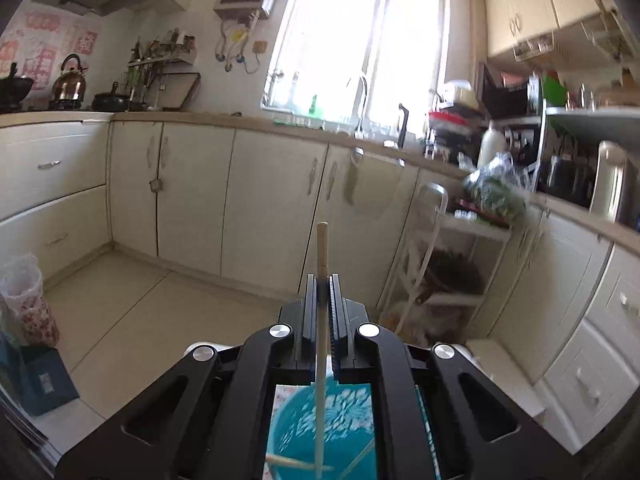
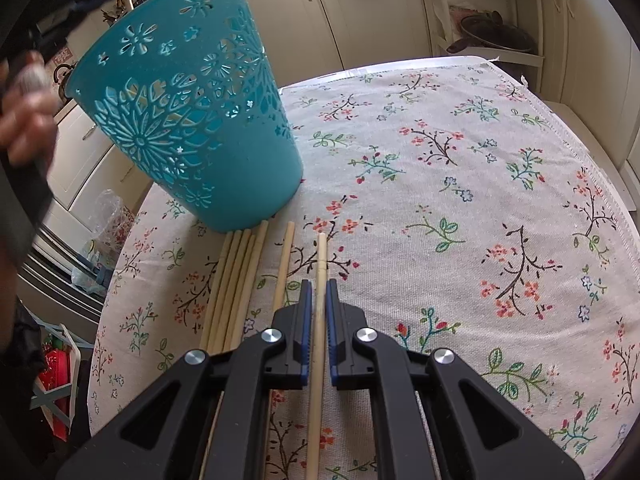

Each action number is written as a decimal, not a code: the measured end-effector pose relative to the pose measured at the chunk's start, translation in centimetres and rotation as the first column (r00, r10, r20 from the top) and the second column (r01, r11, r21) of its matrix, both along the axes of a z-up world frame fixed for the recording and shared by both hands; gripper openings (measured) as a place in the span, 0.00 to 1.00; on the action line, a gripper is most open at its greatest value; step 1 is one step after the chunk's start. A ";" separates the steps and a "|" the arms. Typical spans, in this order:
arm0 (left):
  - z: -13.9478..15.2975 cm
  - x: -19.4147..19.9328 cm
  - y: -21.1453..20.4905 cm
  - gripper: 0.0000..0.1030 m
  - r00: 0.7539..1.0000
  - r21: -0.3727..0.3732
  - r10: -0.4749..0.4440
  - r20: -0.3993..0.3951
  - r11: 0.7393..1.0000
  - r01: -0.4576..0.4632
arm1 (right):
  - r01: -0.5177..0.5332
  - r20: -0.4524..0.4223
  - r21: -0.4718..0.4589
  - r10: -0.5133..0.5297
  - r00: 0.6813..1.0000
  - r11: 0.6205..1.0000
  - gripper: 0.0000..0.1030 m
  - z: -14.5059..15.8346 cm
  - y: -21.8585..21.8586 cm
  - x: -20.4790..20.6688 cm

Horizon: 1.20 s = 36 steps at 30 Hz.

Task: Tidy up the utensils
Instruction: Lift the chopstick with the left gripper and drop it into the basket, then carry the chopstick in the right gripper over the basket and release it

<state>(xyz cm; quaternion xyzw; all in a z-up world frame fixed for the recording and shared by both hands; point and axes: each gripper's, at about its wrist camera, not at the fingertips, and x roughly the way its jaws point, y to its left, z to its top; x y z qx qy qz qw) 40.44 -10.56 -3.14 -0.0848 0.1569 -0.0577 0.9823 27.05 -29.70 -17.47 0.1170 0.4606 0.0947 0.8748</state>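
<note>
My left gripper [image 1: 322,278] is shut on a pale wooden chopstick [image 1: 321,248] and holds it upright over the teal cut-out basket [image 1: 348,416], whose inside shows below between the arms with another chopstick [image 1: 296,462] lying in it. In the right wrist view the same basket [image 2: 188,108] stands on the flowered tablecloth [image 2: 460,200]. My right gripper [image 2: 317,285] straddles a single chopstick [image 2: 320,252] lying on the cloth, jaws close on both sides of it. Several more chopsticks [image 2: 240,280] lie side by side to its left, reaching the basket's foot.
A hand on the left gripper shows at the left edge of the right wrist view [image 2: 24,120]. Kitchen cabinets [image 1: 240,196], a white shelf rack [image 1: 452,264] and a counter ring the table. The cloth's right half holds nothing.
</note>
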 end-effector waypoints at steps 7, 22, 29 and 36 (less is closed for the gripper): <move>-1.9 -1.5 0.4 0.26 0.994 0.110 -0.027 -0.109 0.993 0.039 | -0.021 0.011 -0.057 0.021 1.000 0.998 0.07 0.1 0.7 -0.2; -8.7 -11.5 9.6 0.82 0.953 0.020 0.120 -0.278 0.993 -0.119 | -0.010 0.074 -0.055 0.014 0.997 0.998 0.05 1.7 0.2 -1.2; -13.4 -11.7 9.3 0.82 0.913 0.038 0.085 -0.398 0.996 -0.076 | 0.015 0.217 0.181 -0.055 0.975 0.983 0.05 5.8 -1.9 -4.0; -14.2 -10.7 9.6 0.82 0.897 -0.015 0.065 -0.438 0.997 -0.080 | -0.044 0.392 0.293 -0.077 0.917 0.955 0.05 12.8 -1.6 -3.3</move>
